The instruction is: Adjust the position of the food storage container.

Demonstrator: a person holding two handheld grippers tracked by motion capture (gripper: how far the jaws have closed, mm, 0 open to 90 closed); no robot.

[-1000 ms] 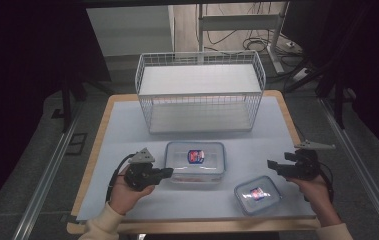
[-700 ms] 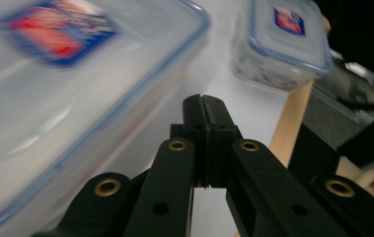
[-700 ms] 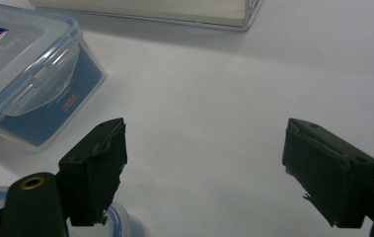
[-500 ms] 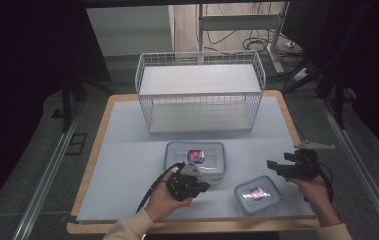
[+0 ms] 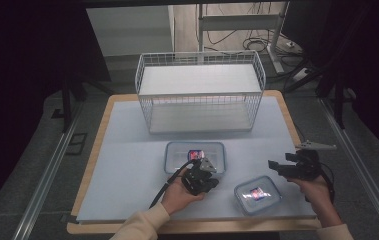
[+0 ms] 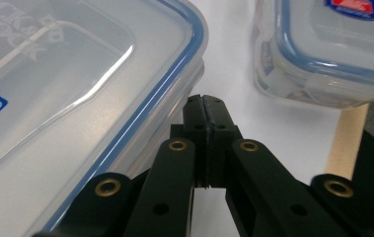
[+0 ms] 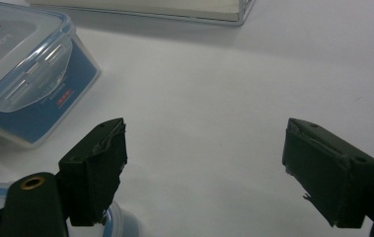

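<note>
A large clear lidded container [image 5: 194,156] with a blue seal lies in the middle of the white mat. A smaller one [image 5: 258,194] sits to its front right. My left gripper [image 5: 213,183] is at the large container's front right corner, between the two boxes. In the left gripper view its jaws [image 6: 205,106] are shut with nothing between them, tips beside the large container's [image 6: 66,84] lid edge, the small container [image 6: 322,54] farther off. My right gripper [image 5: 274,167] hovers right of the boxes, open and holding nothing [image 7: 204,163], with the large container [image 7: 21,74] to its left.
A white wire basket [image 5: 199,92] stands at the back of the mat, and its base [image 7: 140,10] is at the top of the right gripper view. The wooden table edge [image 5: 92,145] frames the mat. Dark floor and metal rails lie on both sides.
My left hand has swung from the left part of the mat to the right, ending at the large container's front right corner. The right hand has stayed where it was.
</note>
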